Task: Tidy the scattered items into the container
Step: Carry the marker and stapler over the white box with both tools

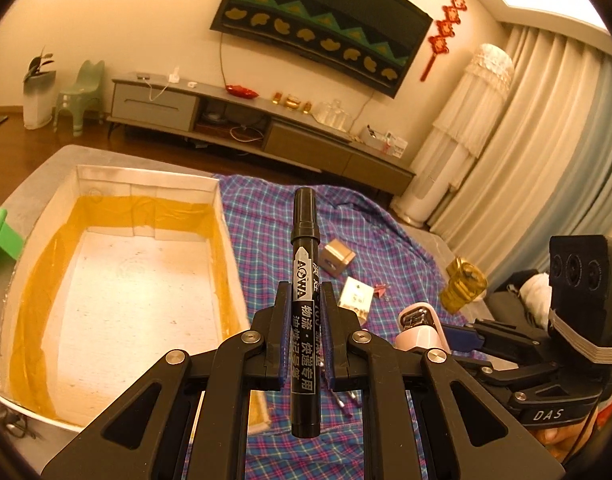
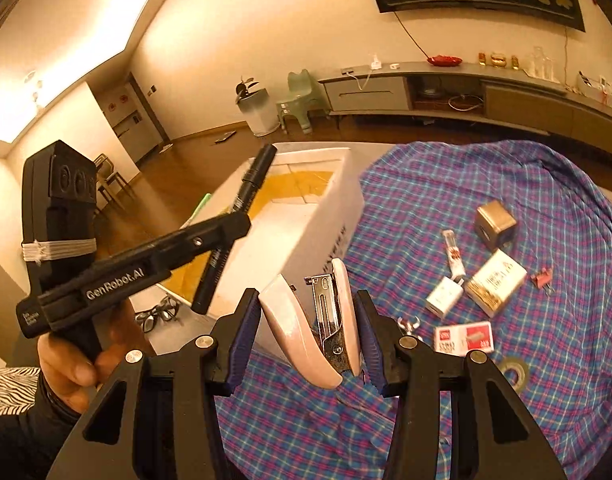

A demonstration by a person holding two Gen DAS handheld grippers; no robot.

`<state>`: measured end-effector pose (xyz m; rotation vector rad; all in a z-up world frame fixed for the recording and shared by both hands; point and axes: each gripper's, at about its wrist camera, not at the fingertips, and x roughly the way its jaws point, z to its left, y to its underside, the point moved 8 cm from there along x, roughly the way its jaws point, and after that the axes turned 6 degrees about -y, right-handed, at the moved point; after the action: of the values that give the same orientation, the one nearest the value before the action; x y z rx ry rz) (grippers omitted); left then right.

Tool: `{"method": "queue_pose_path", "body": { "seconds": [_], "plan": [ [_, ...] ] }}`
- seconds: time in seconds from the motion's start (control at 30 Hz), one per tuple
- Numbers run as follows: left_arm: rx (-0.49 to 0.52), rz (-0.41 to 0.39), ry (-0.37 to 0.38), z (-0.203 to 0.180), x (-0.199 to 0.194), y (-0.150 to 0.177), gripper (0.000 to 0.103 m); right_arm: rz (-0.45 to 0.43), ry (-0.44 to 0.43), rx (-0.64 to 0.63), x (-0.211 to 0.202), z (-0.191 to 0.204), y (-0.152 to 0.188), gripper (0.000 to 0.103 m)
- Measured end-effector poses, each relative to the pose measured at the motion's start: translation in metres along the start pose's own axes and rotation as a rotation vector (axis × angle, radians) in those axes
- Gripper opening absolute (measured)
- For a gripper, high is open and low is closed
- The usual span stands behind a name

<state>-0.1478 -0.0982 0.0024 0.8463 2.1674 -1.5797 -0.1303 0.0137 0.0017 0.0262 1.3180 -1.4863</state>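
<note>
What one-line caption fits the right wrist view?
Right gripper clamps a pink stapler above the plaid cloth, while the left gripper carries a black marker toward the white box.

This is a home, a living room. A long low TV cabinet (image 1: 262, 124) stands against the wall, with small things and cables on it. Above it hangs a TV under a patterned cloth cover (image 1: 322, 28). Red knot ornaments (image 1: 446, 32) hang on the wall beside it. Long curtains (image 1: 546, 140) cover the window side, and a floor air conditioner (image 1: 454, 136) under a white lace cover stands in the corner. The floor (image 2: 178, 164) is wood. A small green stool (image 2: 302, 96) and a potted plant (image 2: 246, 86) stand near the cabinet.
</note>
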Motion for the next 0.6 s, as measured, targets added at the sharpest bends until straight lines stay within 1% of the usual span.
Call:
{"method": "queue_pose_path", "body": {
  "seconds": [0.2, 0.3, 0.43, 0.6],
  "plan": [
    [-0.041, -0.004, 0.000, 0.015, -0.002, -0.005, 0.014, 0.010, -0.009, -0.020, 0.011, 0.016, -0.010, 0.049],
    [-0.050, -0.015, -0.014, 0.023, -0.003, -0.009, 0.014, 0.017, -0.011, -0.028, 0.017, 0.021, -0.016, 0.049],
    [-0.063, -0.010, -0.033, 0.033, 0.001, -0.010, 0.014, 0.022, -0.020, -0.035, 0.025, 0.028, -0.024, 0.049],
    [-0.091, 0.015, -0.050, 0.050, 0.012, -0.010, 0.014, 0.032, -0.029, -0.047, 0.036, 0.034, -0.033, 0.049]
  ]
}}
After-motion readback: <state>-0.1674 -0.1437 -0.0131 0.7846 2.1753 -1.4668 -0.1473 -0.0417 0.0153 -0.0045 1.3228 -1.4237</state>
